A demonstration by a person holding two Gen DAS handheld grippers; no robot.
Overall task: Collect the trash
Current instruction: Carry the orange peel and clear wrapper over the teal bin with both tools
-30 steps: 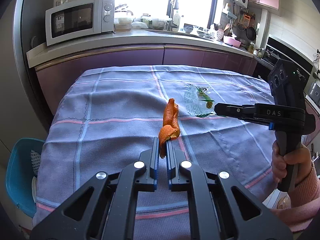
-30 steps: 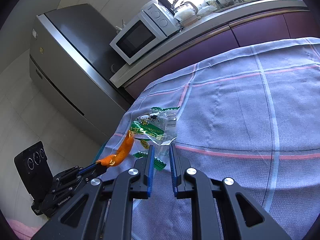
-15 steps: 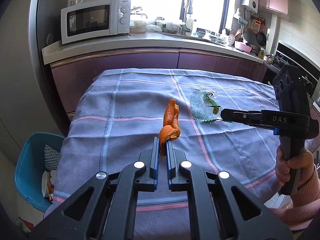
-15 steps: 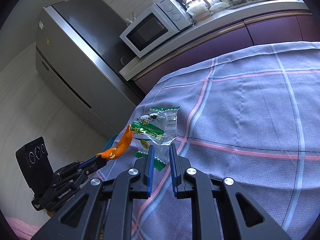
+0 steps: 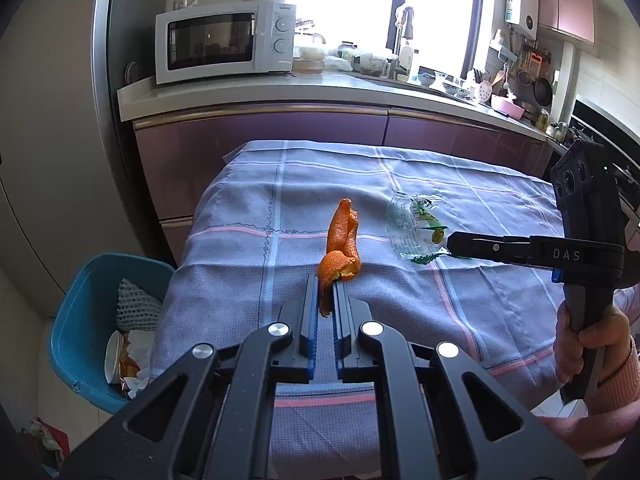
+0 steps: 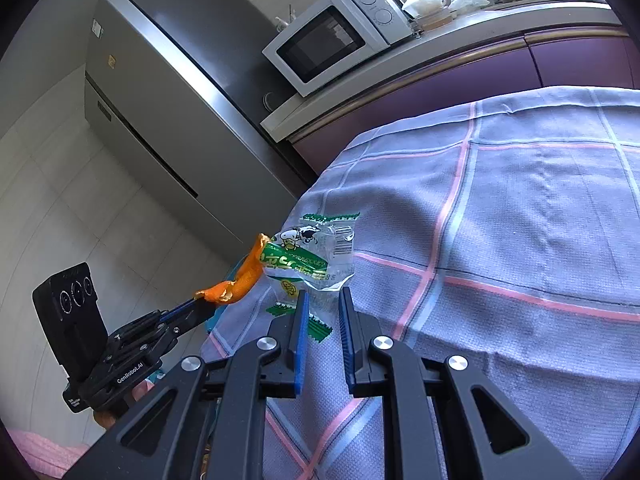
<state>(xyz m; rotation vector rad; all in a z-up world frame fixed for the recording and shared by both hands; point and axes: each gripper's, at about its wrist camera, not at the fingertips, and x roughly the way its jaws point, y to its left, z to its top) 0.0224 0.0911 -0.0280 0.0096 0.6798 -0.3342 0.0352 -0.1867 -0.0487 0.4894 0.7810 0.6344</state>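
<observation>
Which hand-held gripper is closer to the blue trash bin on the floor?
Left. The left hand-held gripper, pinching the orange peel, is at the table edge above the blue bin. The right hand-held gripper, holding the plastic wrapper, is farther across the table.

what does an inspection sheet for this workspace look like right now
surface: table under a lilac checked cloth, bare apart from what the claws carry
job's things: curled orange peel; clear plastic wrapper with green print; blue plastic bin beside the table, part-filled with trash
clutter: nothing seen on the cloth
grippers: left claw shut on the peel; right claw shut on the wrapper
cables: nothing seen
surroundings: white microwave, steel fridge, purple kitchen cabinets
</observation>
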